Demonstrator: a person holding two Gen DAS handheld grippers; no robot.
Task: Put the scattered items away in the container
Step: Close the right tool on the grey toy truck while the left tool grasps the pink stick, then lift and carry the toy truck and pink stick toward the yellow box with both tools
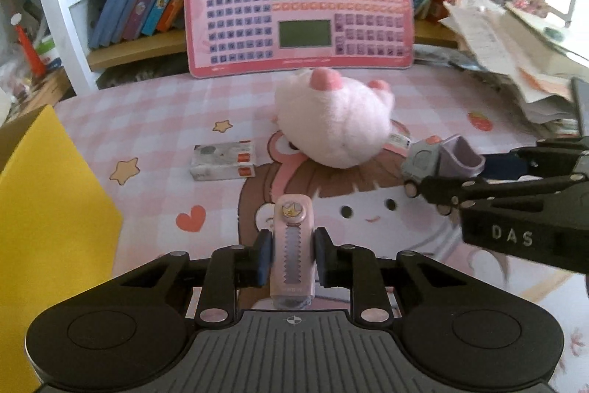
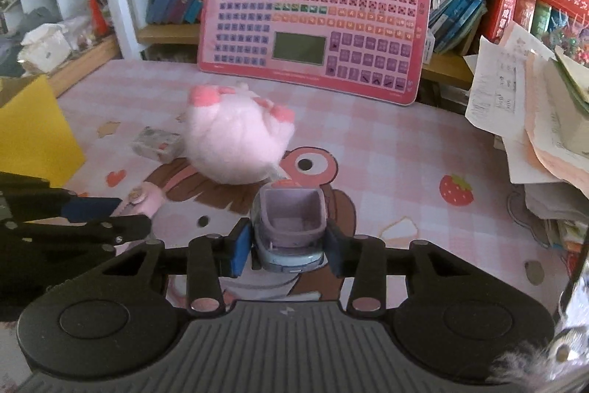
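The left gripper (image 1: 291, 255) clamps a slim pink plastic utility knife (image 1: 292, 247); the right gripper (image 2: 288, 244) clamps a small lilac-and-grey toy truck (image 2: 289, 227). Both items rest on the pink checked tabletop (image 2: 405, 150). A fluffy pink plush toy (image 1: 333, 124) lies at 12 o'clock, the yellow cardboard container (image 1: 48, 209) at 9 o'clock.

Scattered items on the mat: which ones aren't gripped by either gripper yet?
Two lie free: the pink plush toy and the small grey box left of it. The left gripper clamps the pink utility knife; the right gripper clamps the toy truck.
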